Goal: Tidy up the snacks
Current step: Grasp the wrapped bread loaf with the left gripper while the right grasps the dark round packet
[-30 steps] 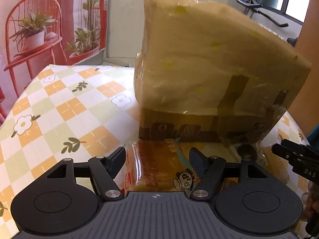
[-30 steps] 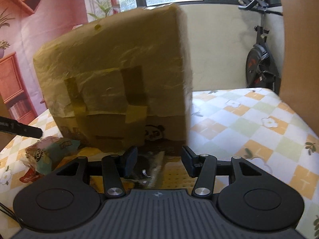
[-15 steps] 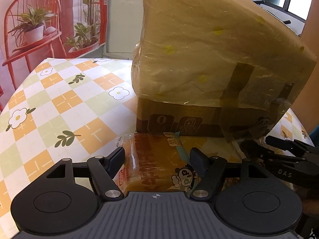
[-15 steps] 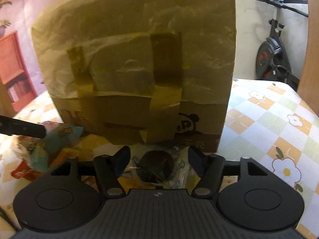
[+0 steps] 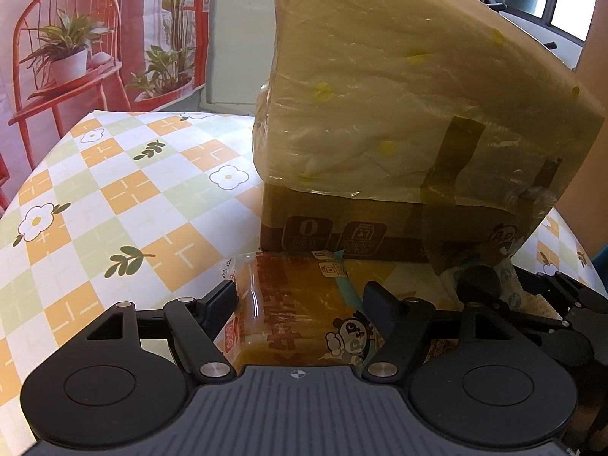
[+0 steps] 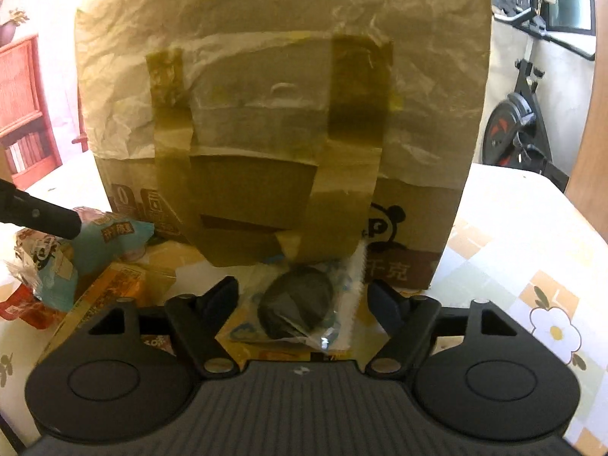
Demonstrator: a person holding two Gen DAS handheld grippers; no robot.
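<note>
In the left wrist view my left gripper (image 5: 300, 298) is shut on an orange snack packet (image 5: 296, 311) with a panda print; both pads touch its sides. The packet's far end rests against a big cardboard box (image 5: 399, 114) wrapped in yellowish plastic and tape. In the right wrist view my right gripper (image 6: 302, 290) is open, close to the box (image 6: 281, 95). A clear packet with a dark round biscuit (image 6: 296, 304) lies between its fingers with a gap on each side. One left finger (image 6: 45, 216) pokes in from the left.
The table wears a chequered cloth with flowers (image 5: 114, 190). A heap of loose snack packets (image 6: 49, 273) lies left of the box in the right wrist view. An exercise bike (image 6: 513, 133) stands beyond the table's far right. Bare cloth (image 6: 532, 247) spreads right of the box.
My right gripper has come down and closer to the box, its jaws have widened, and the biscuit packet now lies loose between them. The left gripper has hardly changed.
</note>
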